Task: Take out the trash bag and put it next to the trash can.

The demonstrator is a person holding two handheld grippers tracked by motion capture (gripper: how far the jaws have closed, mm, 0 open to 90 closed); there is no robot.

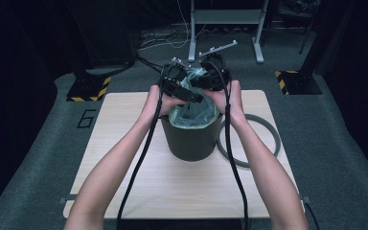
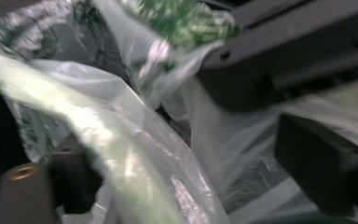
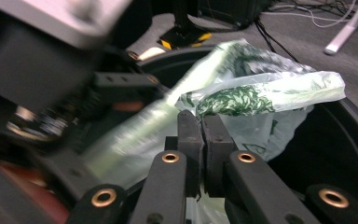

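Observation:
A dark green bin (image 1: 191,141) stands mid-table, lined with a translucent plastic bag (image 1: 194,112) printed in green. Both hands hold grippers over the bin's far rim, close together. My right gripper (image 3: 200,123) is shut, its pads pinching the bag's (image 3: 242,100) bunched upper edge above the bin's rim (image 3: 354,126). My left gripper (image 2: 168,186) stands open, with a stretched band of the bag's film (image 2: 98,126) running between its widely spread jaws and no pad pressing on it. In the high view the left gripper (image 1: 191,93) sits just left of the right gripper (image 1: 199,79).
The bin rests on a light wooden table (image 1: 124,143). A grey ring (image 1: 268,132) lies flat to the bin's right. Beyond the table are a metal stand (image 1: 225,19), cables on the floor and two bases with yellow-black stripes (image 1: 88,91).

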